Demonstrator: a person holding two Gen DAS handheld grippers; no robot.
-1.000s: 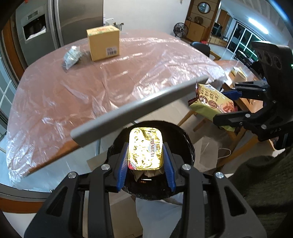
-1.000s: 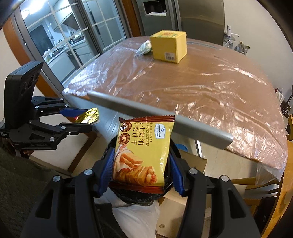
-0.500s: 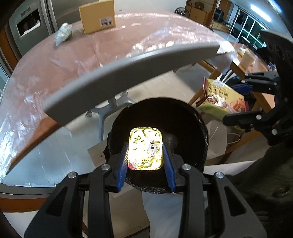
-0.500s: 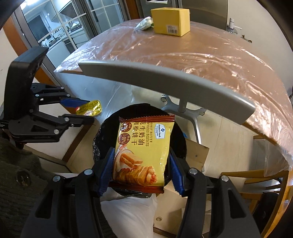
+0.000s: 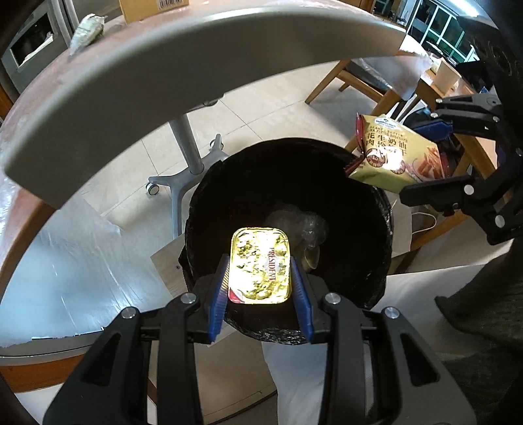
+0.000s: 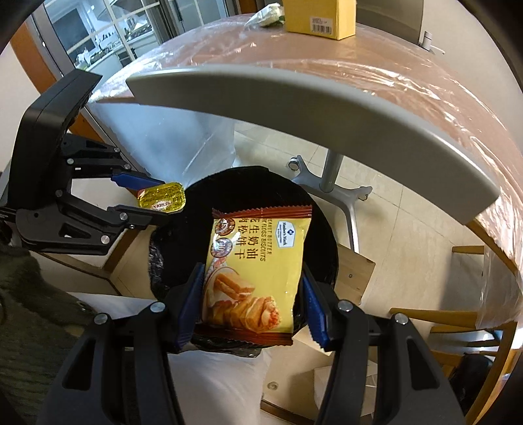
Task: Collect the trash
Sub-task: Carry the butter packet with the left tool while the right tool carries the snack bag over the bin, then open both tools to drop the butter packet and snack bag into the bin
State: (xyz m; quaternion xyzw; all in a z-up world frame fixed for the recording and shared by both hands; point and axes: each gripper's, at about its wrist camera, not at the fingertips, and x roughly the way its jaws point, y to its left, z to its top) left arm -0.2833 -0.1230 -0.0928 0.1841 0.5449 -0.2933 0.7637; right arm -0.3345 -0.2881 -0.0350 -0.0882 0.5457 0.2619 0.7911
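Nearest the left wrist camera, the left gripper (image 5: pixel 260 281) is clamped across the short sides of a small rectangular butter portion tub with a crinkled gold foil lid (image 5: pixel 260 265), held directly over the mouth of the round bin lined with a black plastic bag (image 5: pixel 385 209). The tub looks light and fairly stiff at its rim, but its foil top is thin and would dent, so the side walls where the blue pads sit are the sensible place to hold it. Some clear crumpled wrapping already lies in the bin below.

The right gripper (image 6: pixel 253 304) is clenched on the lower edges of a yellow foil packet of peanut butter biscuits with red sealed ends (image 6: pixel 258 268), also above the bin. That packet is probably light, slick and puffed with air; its contents may crumble, so a squeeze at the sides suits it better than across the middle.

Farther off, on the plastic-covered brown table (image 6: pixel 376 65), a yellow cardboard box (image 6: pixel 322 14) and a crumpled greenish wrapper (image 6: pixel 268 14) remain to be gathered.
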